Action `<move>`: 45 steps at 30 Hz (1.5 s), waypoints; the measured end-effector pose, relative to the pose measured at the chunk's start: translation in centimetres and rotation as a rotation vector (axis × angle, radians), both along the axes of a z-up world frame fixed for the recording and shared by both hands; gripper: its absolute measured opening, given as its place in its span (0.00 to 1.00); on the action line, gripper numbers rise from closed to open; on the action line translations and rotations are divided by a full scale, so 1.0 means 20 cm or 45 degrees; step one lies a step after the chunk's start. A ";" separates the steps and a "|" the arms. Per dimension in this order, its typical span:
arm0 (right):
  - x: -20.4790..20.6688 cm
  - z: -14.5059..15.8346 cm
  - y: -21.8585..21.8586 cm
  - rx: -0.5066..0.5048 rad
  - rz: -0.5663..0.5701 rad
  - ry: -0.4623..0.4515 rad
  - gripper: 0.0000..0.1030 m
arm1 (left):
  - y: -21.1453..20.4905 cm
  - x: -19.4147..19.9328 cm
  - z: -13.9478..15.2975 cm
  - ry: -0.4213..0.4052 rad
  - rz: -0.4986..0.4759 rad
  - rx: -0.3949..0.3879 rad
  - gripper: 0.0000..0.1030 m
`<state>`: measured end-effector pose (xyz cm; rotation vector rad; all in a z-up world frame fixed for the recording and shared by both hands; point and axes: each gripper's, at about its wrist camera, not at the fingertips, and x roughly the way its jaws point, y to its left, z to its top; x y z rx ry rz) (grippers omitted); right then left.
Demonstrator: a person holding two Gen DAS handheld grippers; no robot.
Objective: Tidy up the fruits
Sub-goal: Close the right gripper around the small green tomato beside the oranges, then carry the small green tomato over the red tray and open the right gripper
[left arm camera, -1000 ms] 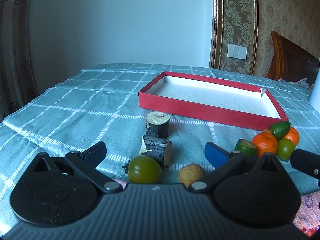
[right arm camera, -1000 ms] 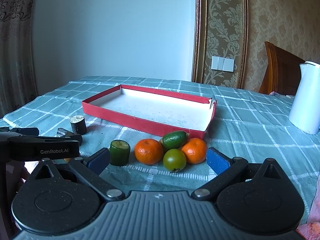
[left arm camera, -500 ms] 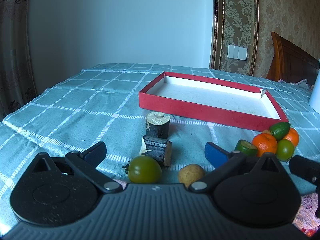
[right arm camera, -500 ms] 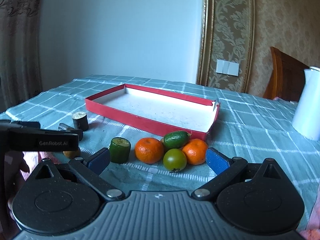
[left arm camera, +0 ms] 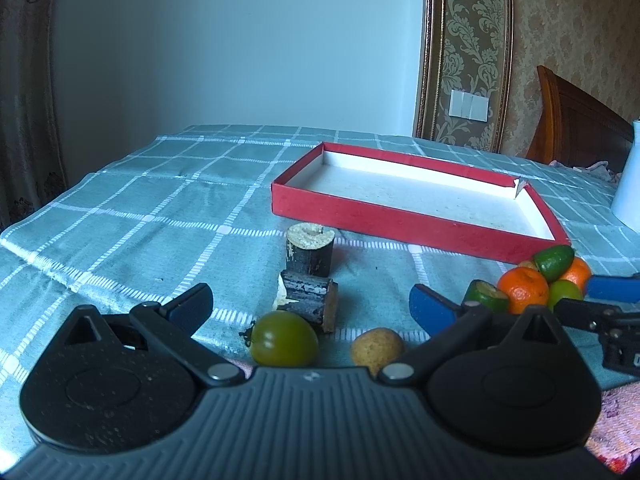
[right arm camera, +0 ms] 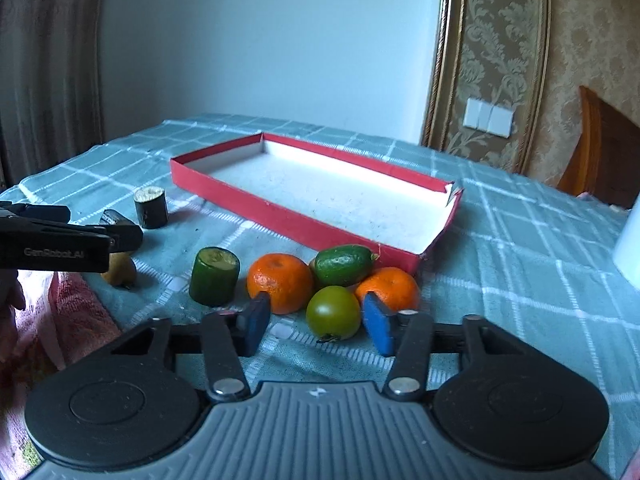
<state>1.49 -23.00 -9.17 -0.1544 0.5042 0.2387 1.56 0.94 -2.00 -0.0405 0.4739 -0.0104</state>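
Checked teal cloth (right arm camera: 520, 240) covered the table; pink patterned fabric (right arm camera: 76, 300) lay at its near edge. Plain pale wall behind, curtain (right arm camera: 48, 60) at 9 o'clock, damask wallpaper with a switch plate (right arm camera: 488, 116) at 2 o'clock, wooden headboard (left arm camera: 576, 120) and a white jug (left arm camera: 628, 184) at 3 o'clock.

Right gripper (right arm camera: 320, 320): jaws had just been closing and stood narrowed, a green tomato (right arm camera: 333, 312) between the blue pads; right pad at its side, a gap showed at the left pad, so contact was unclear. Just beyond, two oranges (right arm camera: 279, 280) flanked a green oval fruit (right arm camera: 345, 265) lying on top, long axis 9-to-3, tip toward 3. A cut green stub (right arm camera: 214, 276) stood upright at 10 o'clock, cut face up.

Left gripper (left arm camera: 308, 308): jaws wide apart, gripping nothing. Another green tomato (left arm camera: 285, 339) and a small tan fruit (left arm camera: 376, 346) lay close between the fingers, stem of the tomato toward 9. Past them a dark bark piece (left arm camera: 310, 300) lay on its side, long axis roughly 9-to-3; behind it a dark stub (left arm camera: 310, 250) stood upright.

Farthest, the red tray (left arm camera: 360, 216), white inside, held nothing, long axis running toward 2 o'clock in the right view.
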 end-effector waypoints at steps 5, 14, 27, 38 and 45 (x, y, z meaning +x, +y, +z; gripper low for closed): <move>0.04 -0.02 -0.01 -0.032 -0.014 0.015 0.37 | 0.01 0.01 0.00 0.017 -0.006 -0.019 1.00; 0.04 -0.06 0.07 -0.214 -0.011 -0.022 0.36 | 0.03 0.03 -0.01 0.040 -0.003 -0.047 1.00; -0.02 0.09 0.02 -0.111 -0.027 -0.152 0.31 | 0.03 0.03 0.00 0.044 -0.005 -0.056 1.00; 0.61 0.15 -0.17 0.206 -0.142 0.205 0.32 | 0.03 0.04 -0.01 0.057 -0.006 -0.066 1.00; 0.77 0.23 0.06 0.133 0.003 0.163 0.50 | 0.04 0.04 -0.01 0.072 -0.009 -0.081 1.00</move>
